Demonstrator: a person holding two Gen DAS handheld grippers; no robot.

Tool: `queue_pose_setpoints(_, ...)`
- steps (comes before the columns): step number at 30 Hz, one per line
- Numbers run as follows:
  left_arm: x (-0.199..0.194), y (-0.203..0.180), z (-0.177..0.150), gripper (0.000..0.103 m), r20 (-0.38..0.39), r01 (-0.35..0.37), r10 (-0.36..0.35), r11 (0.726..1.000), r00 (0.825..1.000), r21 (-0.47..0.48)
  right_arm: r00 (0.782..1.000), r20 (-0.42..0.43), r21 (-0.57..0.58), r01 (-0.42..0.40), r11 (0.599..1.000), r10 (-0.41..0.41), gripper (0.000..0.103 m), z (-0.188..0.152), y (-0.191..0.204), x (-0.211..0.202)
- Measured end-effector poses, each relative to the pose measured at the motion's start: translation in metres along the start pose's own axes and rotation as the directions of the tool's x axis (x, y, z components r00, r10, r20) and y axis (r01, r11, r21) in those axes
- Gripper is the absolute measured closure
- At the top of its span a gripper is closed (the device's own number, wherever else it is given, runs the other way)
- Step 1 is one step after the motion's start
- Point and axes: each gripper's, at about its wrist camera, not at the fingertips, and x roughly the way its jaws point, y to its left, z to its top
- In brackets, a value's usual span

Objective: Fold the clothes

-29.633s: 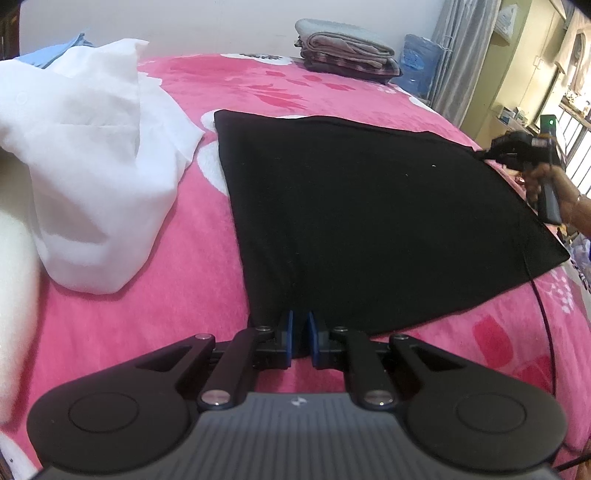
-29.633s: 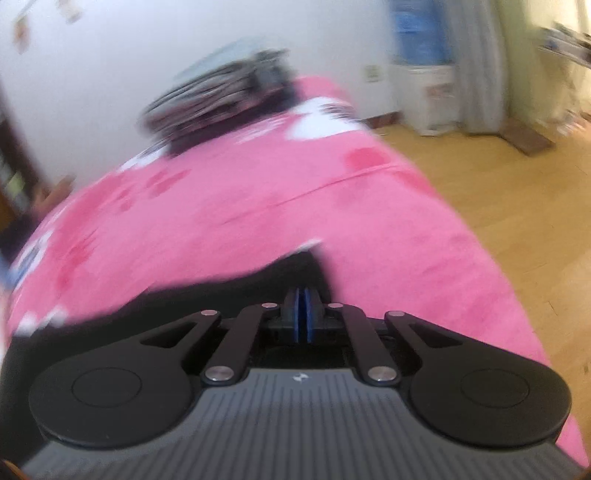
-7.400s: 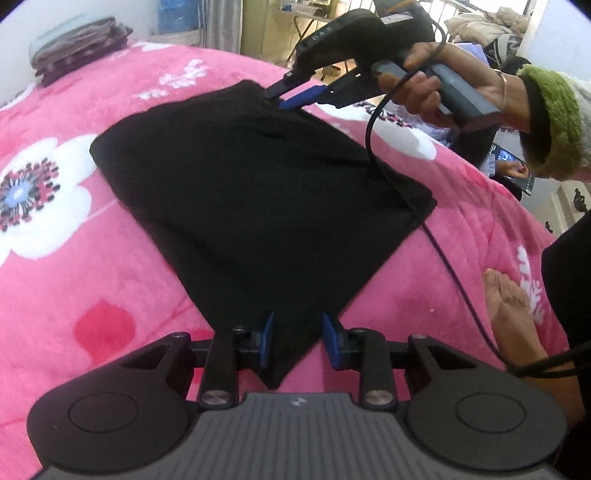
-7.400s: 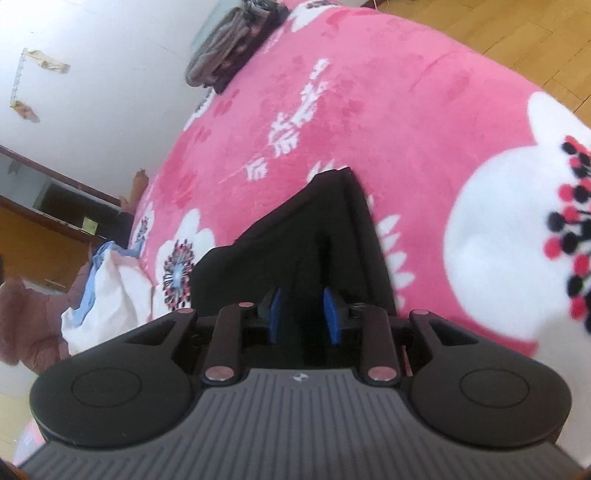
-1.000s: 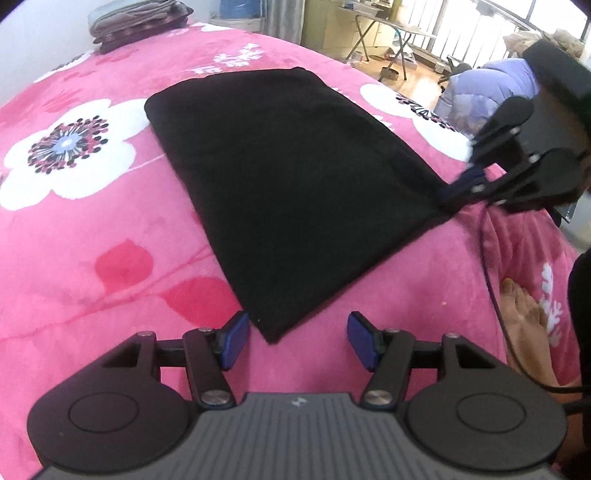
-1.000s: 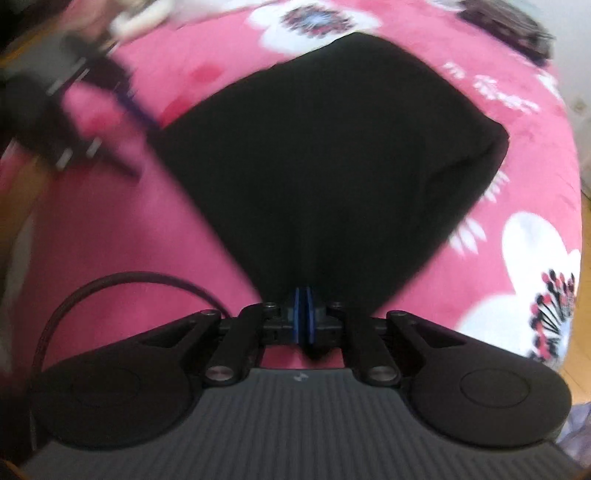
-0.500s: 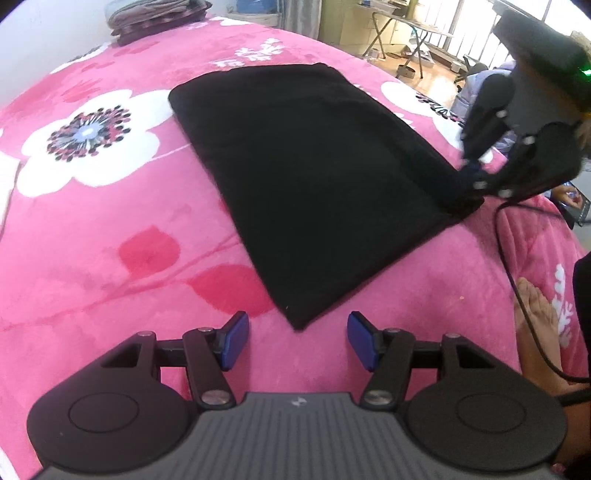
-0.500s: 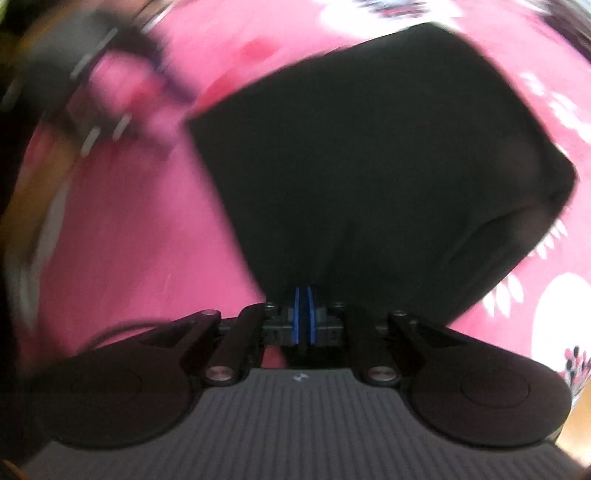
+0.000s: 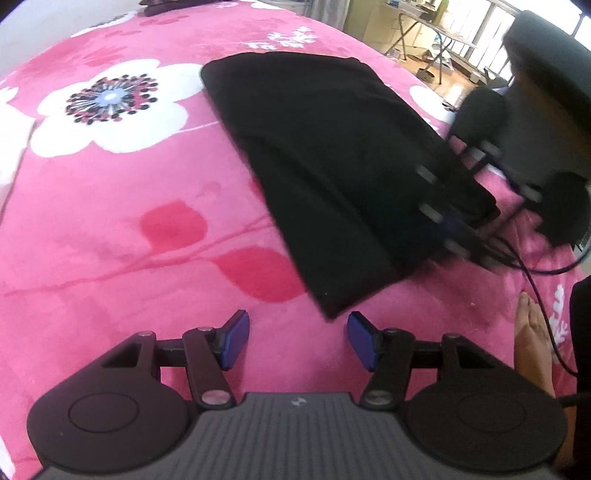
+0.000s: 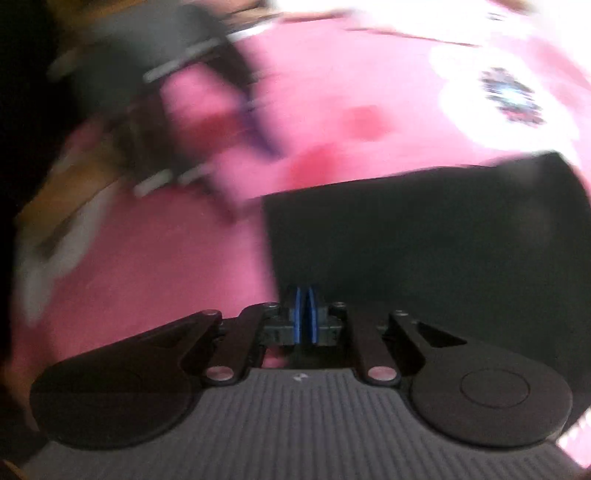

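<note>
A black garment (image 9: 332, 166) lies folded on the pink flowered bedspread (image 9: 110, 240). Its near corner sits just ahead of my left gripper (image 9: 299, 341), between the two blue pads without touching them. That gripper is open and holds nothing. My right gripper (image 9: 461, 229) comes in from the right over the garment's right side and is shut on its edge. In the blurred right wrist view the blue pads (image 10: 304, 314) are pressed together at the edge of the black garment (image 10: 443, 240). The left gripper (image 10: 177, 129) shows there as a smear at the upper left.
A bare foot (image 9: 532, 332) rests on the bed at the right, and a black cable (image 9: 543, 306) runs past it. A folding table (image 9: 424, 33) and wooden floor lie beyond the bed's far right edge. A big white flower print (image 9: 110, 99) marks the bedspread at the left.
The right gripper has swung in from the garment's right edge over the cloth, taking that edge with it. The left gripper has drifted a little and stays open.
</note>
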Motion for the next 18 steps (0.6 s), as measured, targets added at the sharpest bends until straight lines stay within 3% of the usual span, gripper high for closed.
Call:
queue_pose_setpoints(2,-0.001,0.005,-0.002,0.042,-0.004,-0.001,0.000,1.000,1.000,-0.007,0.998,-0.028,-0.052,-0.065,0.997,0.063,0.099,0.006,0.011,-0.007)
queue_pose_setpoints(4,-0.001,0.009,-0.004,0.042,-0.006,0.002,-0.002,1.000,1.000,-0.005,1.000,0.025,-0.054,-0.011,0.998,0.012,0.099,0.014,0.008,-0.014)
queue_pose_setpoints(7,-0.002,0.010,-0.005,0.042,-0.010,0.006,-0.006,1.000,1.000,0.008,0.988,0.127,0.072,0.083,0.994,-0.092,0.097,0.028,-0.020,-0.011)
queue_pose_setpoints(9,-0.003,0.010,-0.005,0.042,-0.013,-0.002,0.002,1.000,1.000,0.026,0.984,0.129,0.114,0.113,0.987,-0.127,0.097,0.030,-0.029,0.004)
queue_pose_setpoints(14,-0.008,0.013,-0.010,0.042,-0.006,-0.044,0.045,0.997,0.999,0.056,0.990,0.132,0.032,-0.050,0.998,0.045,0.099,0.027,0.008,0.022)
queue_pose_setpoints(16,-0.008,0.017,-0.012,0.042,-0.003,-0.052,0.053,0.998,0.999,0.044,0.990,0.138,-0.008,-0.023,1.000,0.024,0.099,0.028,0.018,0.020)
queue_pose_setpoints(18,-0.008,0.021,-0.012,0.042,0.000,-0.060,0.060,0.998,0.998,0.029,0.986,0.164,0.037,0.027,0.999,-0.033,0.098,0.027,0.011,0.015)
